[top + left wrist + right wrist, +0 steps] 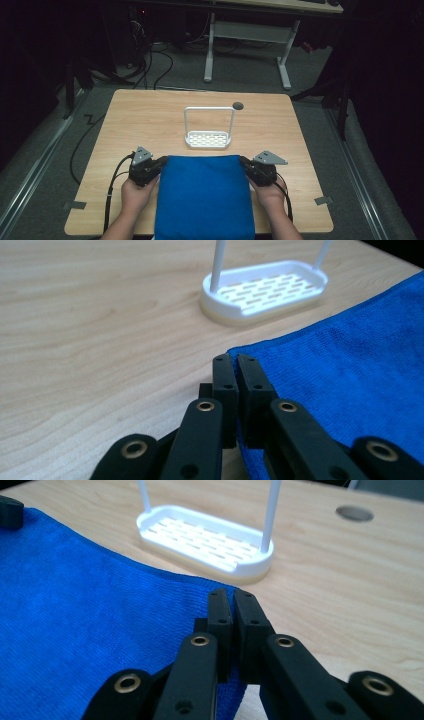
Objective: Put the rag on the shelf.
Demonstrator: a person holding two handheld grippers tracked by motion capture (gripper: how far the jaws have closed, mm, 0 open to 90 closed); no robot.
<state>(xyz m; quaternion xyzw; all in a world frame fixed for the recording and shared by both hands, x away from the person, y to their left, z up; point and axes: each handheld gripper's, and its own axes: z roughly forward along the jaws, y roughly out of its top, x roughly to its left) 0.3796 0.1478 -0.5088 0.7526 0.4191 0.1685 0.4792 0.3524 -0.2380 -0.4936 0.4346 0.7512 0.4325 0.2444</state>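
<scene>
Left gripper (235,360): black fingers (223,385) pressed together on the far left corner of the blue microfibre cloth (204,197), with hardly more than the hem between them. Right gripper (232,594): fingers (250,625) clamped the same way on the far right corner, the pinch just as shallow. In the high view the left gripper (161,162) and right gripper (245,162) bracket the cloth's far edge, a hand (134,192) behind each.

The cloth lies flat on the light wooden counter (150,115), near the person, its near edge hanging off the front. Just beyond its far edge stands the white slotted plastic tray with a tall hoop handle (208,140), close but apart.

Risks, as I judge them: either thin grip could slip once the cloth's weight comes on, dropping a corner. An uneven lift would skew the cloth. And carried forward low, the leading edge could catch the light tray and shove or tip it.
</scene>
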